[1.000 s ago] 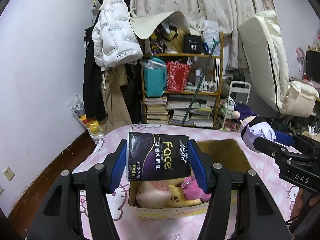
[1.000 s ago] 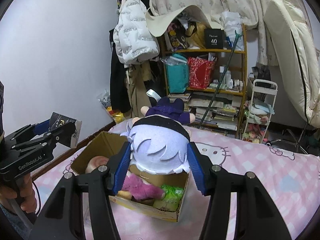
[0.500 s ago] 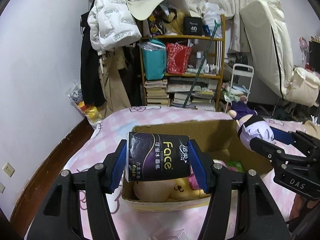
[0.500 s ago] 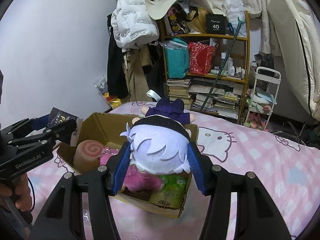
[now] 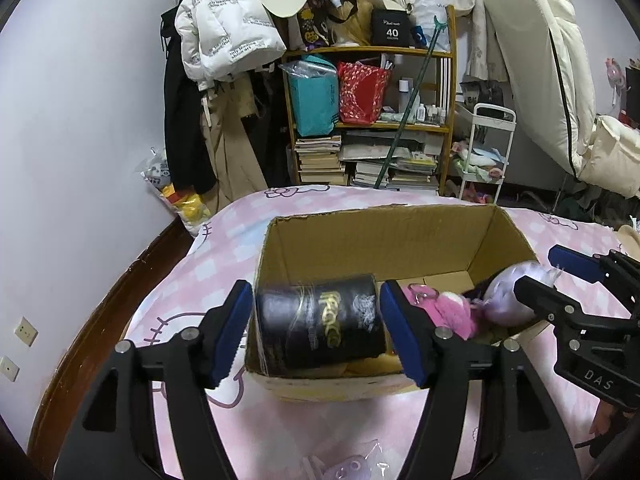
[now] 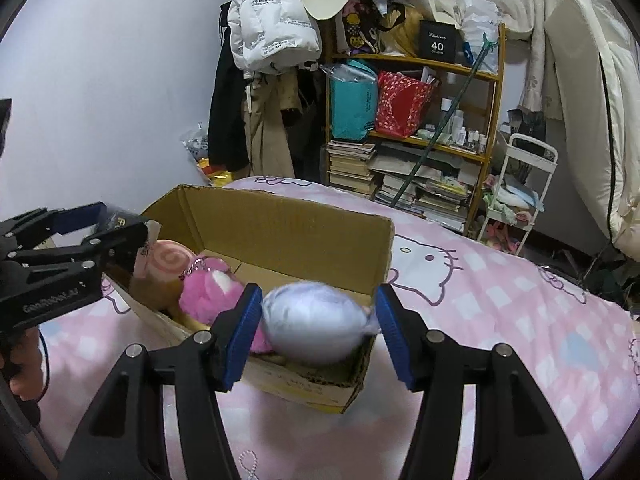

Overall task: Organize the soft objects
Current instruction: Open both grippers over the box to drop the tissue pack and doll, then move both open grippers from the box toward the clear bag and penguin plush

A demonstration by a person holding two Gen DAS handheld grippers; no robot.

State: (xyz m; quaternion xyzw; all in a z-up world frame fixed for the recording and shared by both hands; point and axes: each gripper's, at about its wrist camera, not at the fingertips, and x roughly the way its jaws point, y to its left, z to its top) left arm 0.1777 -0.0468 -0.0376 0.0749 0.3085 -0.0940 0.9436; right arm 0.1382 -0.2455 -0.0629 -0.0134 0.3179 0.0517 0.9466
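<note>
An open cardboard box (image 5: pixel 384 236) sits on the pink Hello Kitty bedspread (image 6: pixel 500 304). My left gripper (image 5: pixel 318 330) is open over the box's near left corner; the black tissue pack (image 5: pixel 320 330) is blurred between its fingers, dropping into the box. My right gripper (image 6: pixel 316 330) is open over the box's (image 6: pixel 288 216) near right corner; the lavender-haired plush doll (image 6: pixel 316 324) is blurred between its fingers, falling in. A pink plush (image 6: pixel 210 294) and a swirl-patterned plush (image 6: pixel 166 258) lie inside.
A wooden shelf (image 5: pixel 372 120) packed with books and bags stands behind the bed, with hanging coats (image 5: pixel 224 40) to its left. A white cart (image 6: pixel 516 192) and a folded mattress (image 5: pixel 536 72) stand at the right. A plastic bag (image 5: pixel 344 468) lies on the bedspread near me.
Both grippers have moved down to the box and opened. The tissue pack and the plush doll have left the fingers and are dropping into the box.
</note>
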